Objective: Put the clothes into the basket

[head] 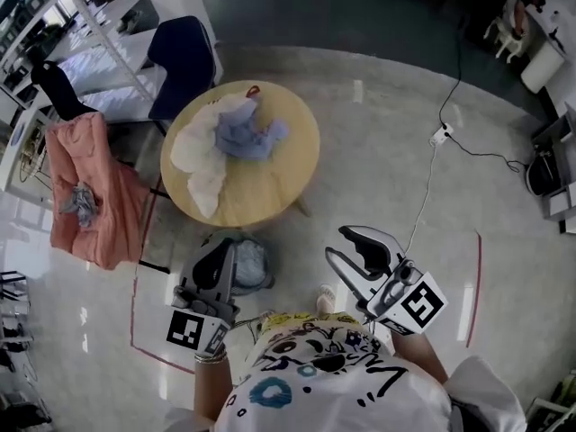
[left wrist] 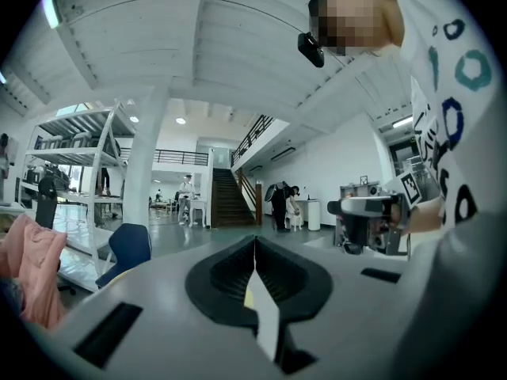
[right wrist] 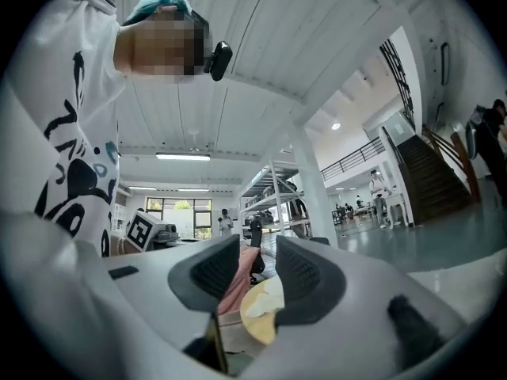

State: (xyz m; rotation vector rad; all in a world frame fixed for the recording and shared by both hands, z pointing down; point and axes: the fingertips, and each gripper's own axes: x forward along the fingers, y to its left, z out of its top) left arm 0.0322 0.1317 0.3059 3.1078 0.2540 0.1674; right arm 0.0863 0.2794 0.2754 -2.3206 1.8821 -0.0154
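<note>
A white garment [head: 202, 156] and a pale blue one [head: 247, 136] lie heaped on the round wooden table [head: 283, 165]. The grey basket [head: 258, 283] stands on the floor just in front of the table, with light blue cloth [head: 250, 261] inside. My left gripper [head: 219, 247] hovers at the basket's left rim, its jaws shut and empty [left wrist: 255, 248]. My right gripper [head: 336, 243] is held to the right of the basket, open with nothing between its pads [right wrist: 252, 271]. Through its gap I see the table's edge [right wrist: 257, 323] and the white garment [right wrist: 267, 294].
A pink garment [head: 94, 192] drapes over a chair at the left, with a small grey cloth [head: 81, 203] on it. A dark blue chair [head: 184, 57] stands behind the table. A cable [head: 430, 174] runs across the floor on the right. Red tape [head: 474, 286] marks the floor.
</note>
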